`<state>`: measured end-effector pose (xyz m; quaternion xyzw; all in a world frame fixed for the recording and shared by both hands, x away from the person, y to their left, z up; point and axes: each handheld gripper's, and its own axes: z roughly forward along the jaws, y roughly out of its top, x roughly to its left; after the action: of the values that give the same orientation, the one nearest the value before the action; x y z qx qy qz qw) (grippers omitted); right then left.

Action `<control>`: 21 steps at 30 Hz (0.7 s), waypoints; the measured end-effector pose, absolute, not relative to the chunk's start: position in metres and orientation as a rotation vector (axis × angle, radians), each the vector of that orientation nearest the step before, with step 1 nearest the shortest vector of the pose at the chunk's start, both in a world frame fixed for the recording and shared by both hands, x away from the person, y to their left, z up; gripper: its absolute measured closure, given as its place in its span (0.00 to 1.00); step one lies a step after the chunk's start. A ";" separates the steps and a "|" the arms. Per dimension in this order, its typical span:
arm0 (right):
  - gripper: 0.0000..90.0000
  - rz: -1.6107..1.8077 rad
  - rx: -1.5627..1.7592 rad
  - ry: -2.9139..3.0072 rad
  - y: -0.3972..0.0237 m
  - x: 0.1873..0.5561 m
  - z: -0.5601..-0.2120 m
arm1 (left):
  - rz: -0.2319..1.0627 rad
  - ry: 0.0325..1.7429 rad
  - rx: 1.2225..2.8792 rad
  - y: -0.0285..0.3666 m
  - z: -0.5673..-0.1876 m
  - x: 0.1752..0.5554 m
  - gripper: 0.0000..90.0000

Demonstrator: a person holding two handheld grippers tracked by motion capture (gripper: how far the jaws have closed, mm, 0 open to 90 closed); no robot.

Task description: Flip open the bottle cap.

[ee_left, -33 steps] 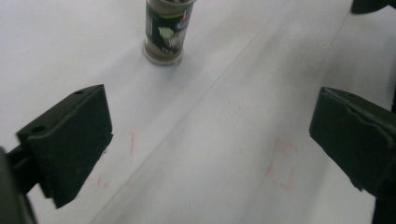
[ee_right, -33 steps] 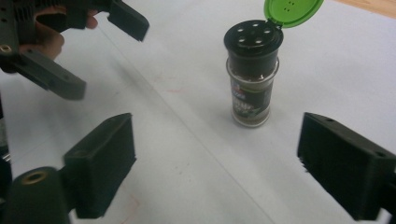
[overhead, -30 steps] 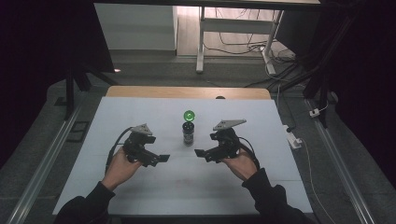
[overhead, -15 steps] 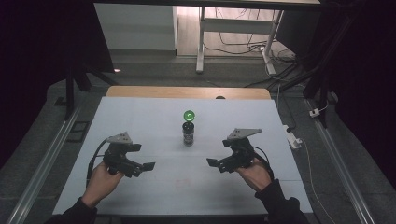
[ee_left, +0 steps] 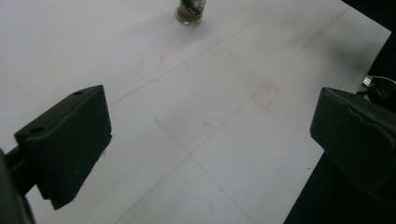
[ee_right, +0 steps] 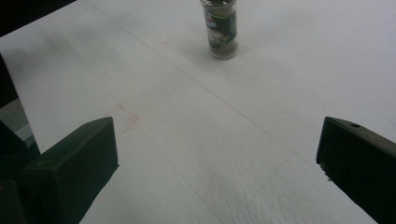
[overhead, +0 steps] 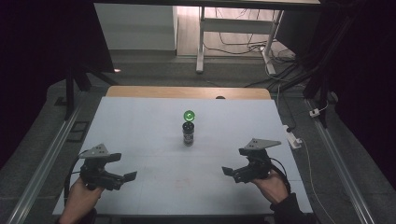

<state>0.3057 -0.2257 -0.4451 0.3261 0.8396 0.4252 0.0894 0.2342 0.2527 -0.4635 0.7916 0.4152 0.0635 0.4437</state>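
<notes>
Since the earlier frames both hands have drawn back from the middle of the table toward its near corners, leaving the jar alone.

In the high view, the small dark glass jar with a paper label (overhead: pixel 188 134) stands upright at the centre of the white table (overhead: pixel 140 121), and a round green cap (overhead: pixel 188 115) lies just beyond it, so the jar appears uncapped. The left gripper (overhead: pixel 127 177) and the right gripper (overhead: pixel 226 171) sit well apart from it, each held low over the surface.

In the left gripper view, the two black jaws stand wide apart with nothing between them; the jar's base (ee_left: pixel 190 10) shows far ahead.

In the right gripper view, the jaws are likewise spread and empty, and the jar (ee_right: pixel 220 29) holds dark, grainy contents, too small to identify.

An uncapped jar this narrow would likely tip and spill if a returning jaw clipped its side.
</notes>
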 end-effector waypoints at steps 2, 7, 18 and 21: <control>0.00 1.266 0.994 2.475 -0.232 0.302 -0.445 | 0.159 1.047 1.953 0.258 -0.465 0.230 0.00; 0.00 1.251 1.052 2.417 -0.248 0.293 -0.447 | 0.175 1.085 1.932 0.271 -0.469 0.219 0.00; 0.00 1.228 1.188 2.317 -0.285 0.273 -0.451 | 0.212 1.178 1.887 0.296 -0.478 0.201 0.00; 0.00 1.208 1.206 2.299 -0.291 0.268 -0.452 | 0.223 1.197 1.890 0.299 -0.479 0.199 0.00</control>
<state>0.2679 -0.2912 -0.4516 0.4170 0.7951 0.4179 0.1387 0.1985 0.2995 -0.4789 0.7581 0.4803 0.0894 0.4320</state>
